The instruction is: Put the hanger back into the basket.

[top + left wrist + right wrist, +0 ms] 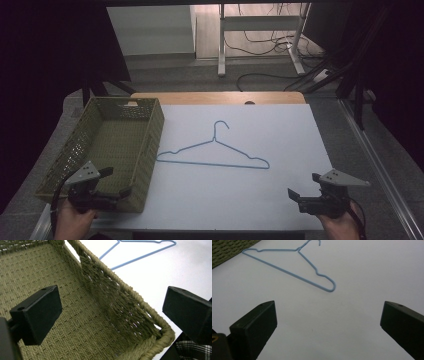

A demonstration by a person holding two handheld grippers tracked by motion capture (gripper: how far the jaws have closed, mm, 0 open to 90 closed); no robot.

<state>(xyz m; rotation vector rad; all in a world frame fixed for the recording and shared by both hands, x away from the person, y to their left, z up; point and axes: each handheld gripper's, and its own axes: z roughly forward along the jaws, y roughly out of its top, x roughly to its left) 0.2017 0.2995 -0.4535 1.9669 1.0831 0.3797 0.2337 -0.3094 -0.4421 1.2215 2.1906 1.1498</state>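
Observation:
A light blue wire hanger (215,164) lies flat on the middle of the white table top (260,130), hook pointing away from me. Left of it stands an olive woven basket (152,145) with nothing in it. My left gripper (117,181) hovers over the basket's near right corner, jaws wide apart and holding nothing. In the left gripper view my left gripper (112,312) looks across the basket's wall (107,297) toward the hanger (140,257). My right gripper (303,184) is open at the table's near right; in the right gripper view my right gripper (329,322) faces the hanger (298,250).
A strip of wooden table edge (220,97) shows behind the white top. Beyond it are a desk frame's white legs (221,55) and loose cables (270,42) on the floor. The basket's corner (227,250) shows at the upper left of the right gripper view.

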